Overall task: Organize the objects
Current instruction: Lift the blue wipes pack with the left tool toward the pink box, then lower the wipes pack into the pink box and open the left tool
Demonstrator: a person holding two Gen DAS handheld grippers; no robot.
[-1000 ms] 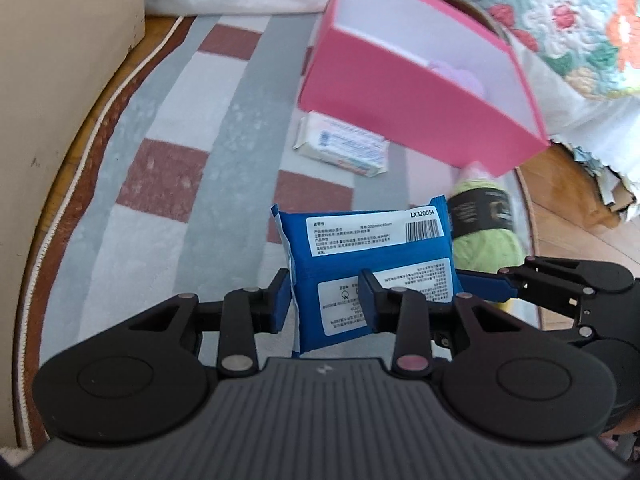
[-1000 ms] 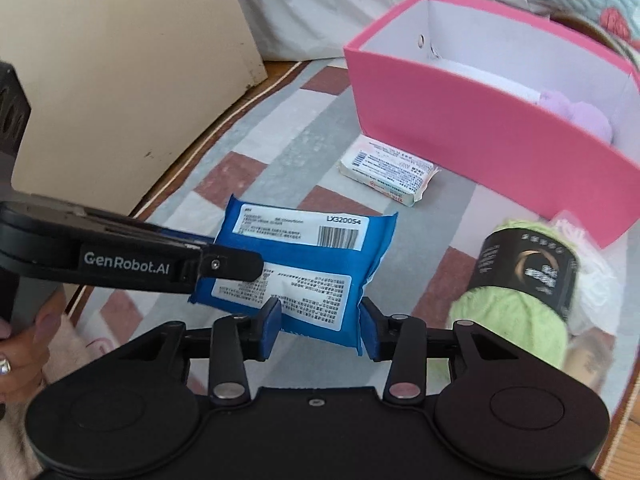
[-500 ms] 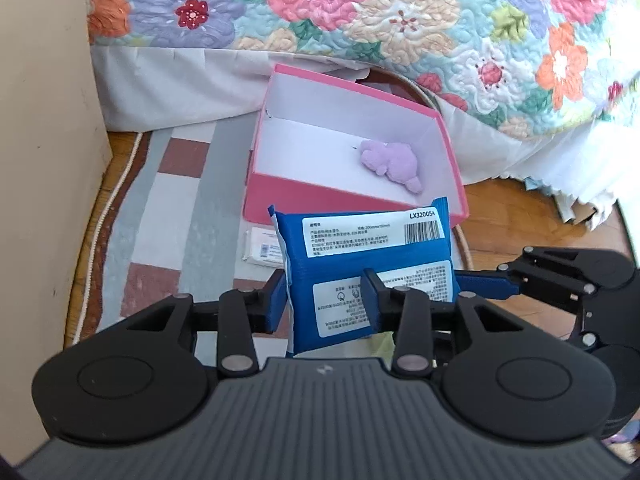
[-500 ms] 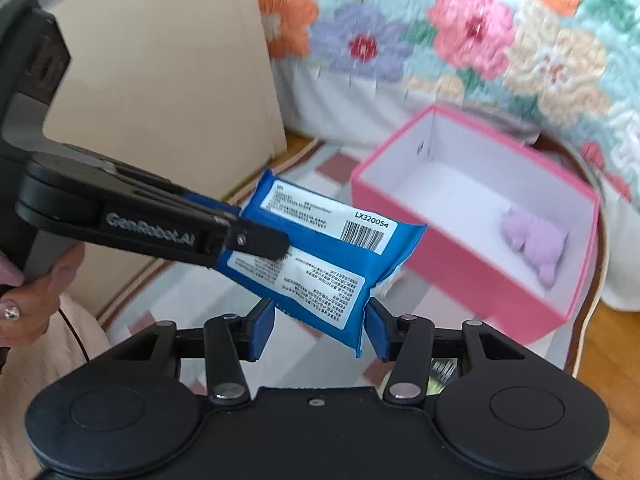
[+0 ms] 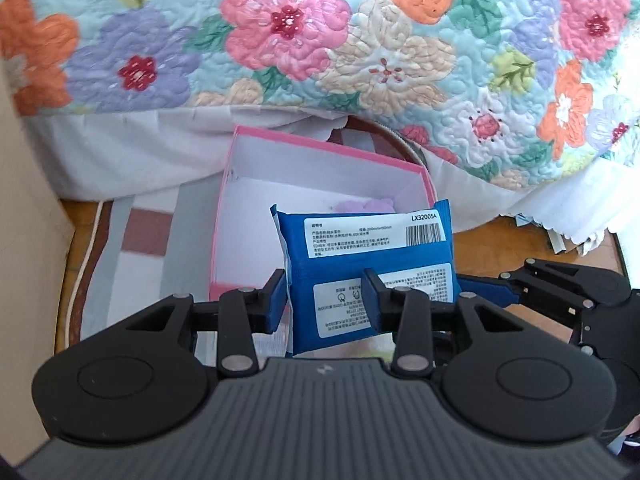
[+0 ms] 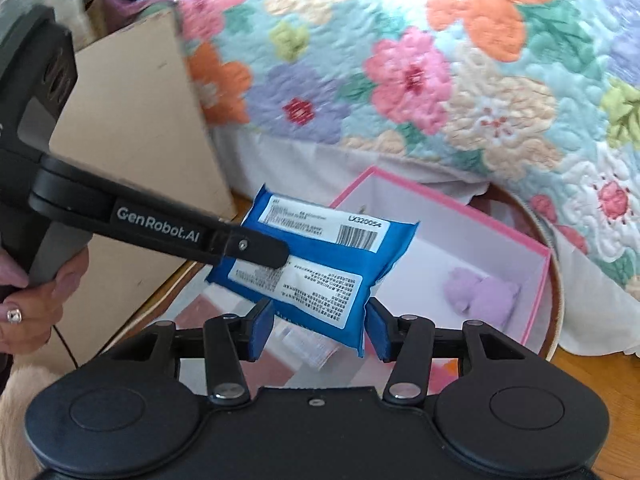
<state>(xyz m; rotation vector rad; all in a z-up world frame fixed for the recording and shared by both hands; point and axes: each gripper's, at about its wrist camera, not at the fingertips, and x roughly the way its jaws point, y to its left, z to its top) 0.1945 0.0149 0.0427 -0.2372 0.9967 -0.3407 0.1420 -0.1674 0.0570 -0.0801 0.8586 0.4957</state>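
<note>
both grippers clamp the blue packet [image 5: 370,276] in the air above the pink box [image 5: 224,216]: left gripper [image 5: 324,300], right gripper [image 6: 316,330]. only the right view shows the person's ringed hand [image 6: 28,300] and the purple plush [image 6: 480,294] whole.

A glossy blue plastic packet [image 5: 370,270] carried white paper labels. The pink box [image 6: 472,248] looked like matt cardboard. The floral bedspread [image 5: 320,40] was quilted cloth; the purple toy [image 6: 482,294] was fuzzy.
</note>
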